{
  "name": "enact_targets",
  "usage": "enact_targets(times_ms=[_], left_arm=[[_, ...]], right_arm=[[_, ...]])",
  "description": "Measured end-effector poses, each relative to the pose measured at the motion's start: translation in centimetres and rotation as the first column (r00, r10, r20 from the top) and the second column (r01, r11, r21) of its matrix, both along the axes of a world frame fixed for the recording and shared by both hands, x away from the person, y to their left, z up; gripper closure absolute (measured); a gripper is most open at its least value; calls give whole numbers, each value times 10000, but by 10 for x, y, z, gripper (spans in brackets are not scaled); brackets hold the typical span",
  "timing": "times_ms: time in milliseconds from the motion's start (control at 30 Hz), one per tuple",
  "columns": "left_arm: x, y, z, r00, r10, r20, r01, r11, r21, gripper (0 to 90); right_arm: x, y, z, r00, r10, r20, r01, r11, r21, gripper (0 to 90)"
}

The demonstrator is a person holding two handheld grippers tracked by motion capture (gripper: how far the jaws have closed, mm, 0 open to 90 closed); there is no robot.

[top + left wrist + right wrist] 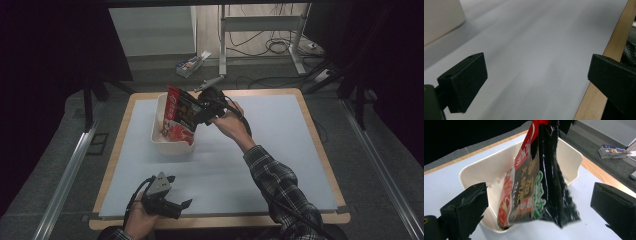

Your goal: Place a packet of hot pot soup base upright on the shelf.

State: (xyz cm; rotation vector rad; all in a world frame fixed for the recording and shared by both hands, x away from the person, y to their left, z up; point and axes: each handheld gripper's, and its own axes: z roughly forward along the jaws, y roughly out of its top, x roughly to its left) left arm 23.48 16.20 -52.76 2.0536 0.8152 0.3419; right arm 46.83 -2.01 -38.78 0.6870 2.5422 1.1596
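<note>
- Your desk (pixel 280 150) is a wood-edged top under a pale blue-grey mat, standing on grey carpet in a dim room with dark walls at both sides.
- Beyond the far edge stand the metal legs of another frame, with loose cables on the floor and a small box (pixel 189 64) lying on the carpet.
- A white tub (pixel 159 131) sits on the mat toward the far left.
- A red and black packet (pixel 180 115) stands tilted in the tub, its lower end inside.
- Your right tongs (pixel 202 112) are beside the packet's upper part; in the right gripper view their jaws are spread wide either side of it.
- Your left tongs (pixel 180 205) rest near the near edge, released, over bare mat.
</note>
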Motion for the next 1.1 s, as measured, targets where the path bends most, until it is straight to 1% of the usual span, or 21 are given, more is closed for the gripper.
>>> enact_targets(times_ms=[133,233,300,400,467,533,800,900,967,1100], left_arm=[[-1,-1,0,10000,-38,42,38,10000,57,23],[-1,-1,0,10000,-69,64,68,9999,85,23],[-1,-1,-1,9999,-91,75,90,9999,104,23],[-1,-2,-1,9999,-138,77,137,9998,168,23],[-1,-3,-1,9999,-142,91,141,9998,172,22],[-1,-3,-1,9998,-151,87,150,9997,191,22],[-2,-3,-1,9997,-186,156,182,9995,243,22],[-2,-3,-1,9996,-208,170,204,9994,281,22],[-2,-4,-1,9996,-233,163,228,9993,312,22],[-2,-4,-1,9995,-267,175,260,9989,385,22]], right_arm=[[-5,-6,1,9999,52,87,-51,10000,-46,11],[-9,-11,0,10000,44,-34,-43,9999,145,10],[-12,-15,-1,10000,95,-1,-95,9999,51,8],[-16,-20,-3,10000,5,23,-4,10000,-86,10],[-18,-24,-4,10000,34,-41,-34,10000,-67,10],[-22,-29,-5,10000,47,-3,-47,9999,-115,12],[-32,-47,-6,10000,58,28,-58,10000,47,0],[-37,-53,-9,10000,35,20,-35,10000,90,0],[-40,-57,-13,10000,-12,99,11,9999,112,0],[-46,-64,-24,10000,7,12,-7,9999,147,0]])
